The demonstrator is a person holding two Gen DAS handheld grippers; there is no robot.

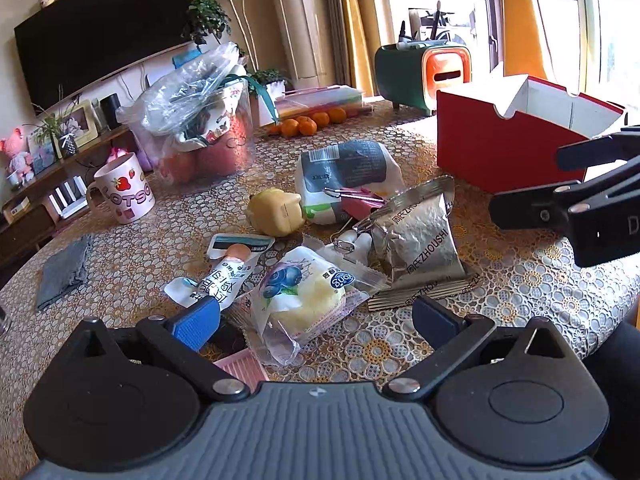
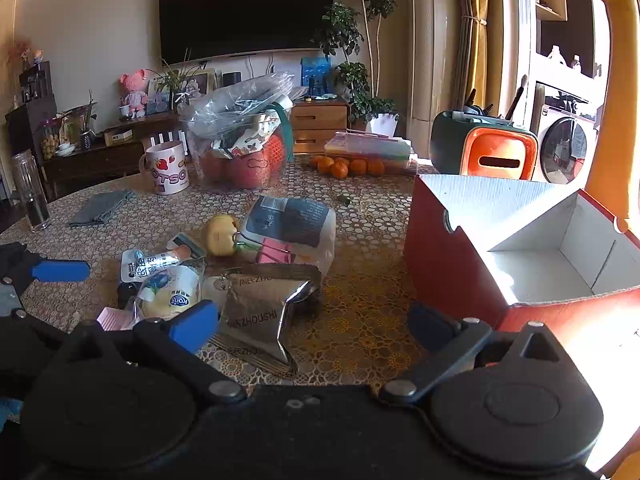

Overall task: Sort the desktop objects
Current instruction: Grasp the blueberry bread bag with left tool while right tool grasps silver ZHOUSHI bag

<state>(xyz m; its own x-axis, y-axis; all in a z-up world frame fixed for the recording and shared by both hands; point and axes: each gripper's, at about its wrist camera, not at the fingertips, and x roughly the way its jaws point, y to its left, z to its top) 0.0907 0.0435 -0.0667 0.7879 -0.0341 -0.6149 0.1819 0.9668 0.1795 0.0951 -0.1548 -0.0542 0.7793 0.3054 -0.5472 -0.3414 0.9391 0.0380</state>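
Left hand-held gripper (image 1: 316, 320): held low over the near edge of the table (image 1: 540, 280), pointing forward and level, fingers spread wide and gripping nothing. Between and just ahead of its fingers lies one clear blueberry-print snack packet (image 1: 308, 292); touching its left finger is one white tube with an orange cap (image 1: 224, 280), and under that finger's base one pink ribbed item (image 1: 244, 368), part hidden. Right hand-held gripper (image 2: 312, 324): also low and level, fingers spread wide and empty; one crumpled silver foil pouch (image 2: 260, 312) lies just ahead between them, nearer the left finger. Immediately ahead and to the right of this gripper stands one red cardboard box (image 2: 452, 264), open-topped, white inside, with nothing visible in it. Further ahead of both grippers, in one loose heap: one white and dark plastic pack (image 1: 344, 176), one pink binder clip (image 1: 356, 200) resting on it, one yellow rounded toy (image 1: 274, 210) touching the pack's left side. Beyond the heap: one printed mug (image 1: 124, 188), one clear bag of red fruit (image 1: 200, 136), four tangerines (image 1: 308, 122) in a row, one green and orange desk organiser (image 1: 424, 72). One grey folded cloth (image 1: 64, 272) lies well to the left of the left gripper. One clear glass (image 2: 30, 188) stands far left in the right wrist view.
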